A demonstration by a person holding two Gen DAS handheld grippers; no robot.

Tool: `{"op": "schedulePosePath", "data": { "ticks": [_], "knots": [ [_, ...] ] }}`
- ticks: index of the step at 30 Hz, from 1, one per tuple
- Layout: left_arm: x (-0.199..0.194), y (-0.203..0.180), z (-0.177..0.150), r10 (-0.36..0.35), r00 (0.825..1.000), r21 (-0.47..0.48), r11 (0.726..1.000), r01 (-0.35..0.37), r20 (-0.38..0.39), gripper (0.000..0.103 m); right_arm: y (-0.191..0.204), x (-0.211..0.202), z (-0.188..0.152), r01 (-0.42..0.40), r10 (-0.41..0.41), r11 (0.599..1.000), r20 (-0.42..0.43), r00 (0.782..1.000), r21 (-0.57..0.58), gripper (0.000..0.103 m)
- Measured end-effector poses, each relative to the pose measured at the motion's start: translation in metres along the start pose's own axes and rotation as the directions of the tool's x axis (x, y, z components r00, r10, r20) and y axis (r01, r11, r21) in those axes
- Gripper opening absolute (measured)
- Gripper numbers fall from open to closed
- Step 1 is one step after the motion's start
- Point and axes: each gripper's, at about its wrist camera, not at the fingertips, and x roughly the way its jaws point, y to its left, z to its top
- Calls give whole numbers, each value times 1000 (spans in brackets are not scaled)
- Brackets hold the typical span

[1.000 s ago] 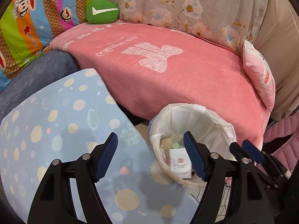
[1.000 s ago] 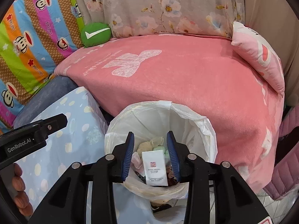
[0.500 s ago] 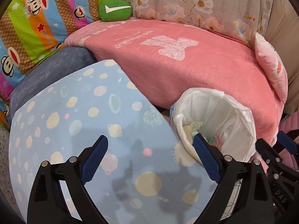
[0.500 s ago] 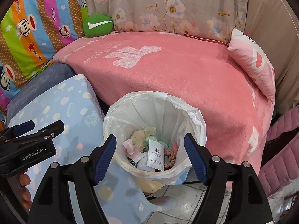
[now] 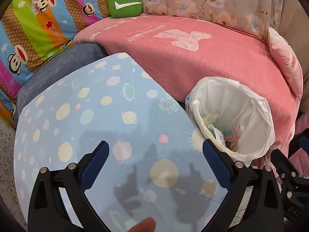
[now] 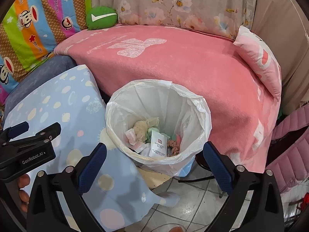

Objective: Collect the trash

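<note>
A bin lined with a white bag (image 6: 195, 104) (image 5: 256, 104) stands between the table and the sofa. Inside lie a white sachet (image 6: 158, 144), crumpled tissues (image 6: 142, 127) and other small wrappers. My right gripper (image 6: 154, 154) hangs above the bin's near rim, its jaws still opening, with nothing between the blue pads. My left gripper (image 5: 155, 158) is over the light blue spotted tablecloth (image 5: 96, 116), left of the bin, jaws still opening and empty. The left gripper's body (image 6: 29, 150) shows at the left edge of the right wrist view.
A sofa with a pink blanket (image 6: 183, 61) lies behind the bin, with a green cushion (image 6: 101, 17), a floral pillow (image 6: 183, 2) and a pink pillow (image 6: 262, 58). A striped monkey-print quilt (image 5: 38, 19) is at left. A pink padded chair (image 6: 289, 145) stands right. Tiled floor (image 6: 183, 203) lies below.
The right gripper's jaws opened wide and the white sachet dropped from them into the bin. The left gripper opened too and drew left, off the bin and over the table.
</note>
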Motion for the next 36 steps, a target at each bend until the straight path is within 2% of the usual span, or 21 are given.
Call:
{"op": "schedulePosePath", "data": {
  "ticks": [19,25,36],
  "knots": [
    [-4,-16,-6,2,1000,10,1000,-2,5,93,-8,5,-16,68,-69,997,-13,998,-31,96],
    [-2,-17,-8,9,1000,-8,1000,-9,-5,93,-13,5,-18,74,-75,997,-19,997,-24,96],
    [-11,-26,-11,5,1000,16,1000,-5,-6,93,-18,-1,-22,85,-86,996,-28,996,-32,96]
  ]
}}
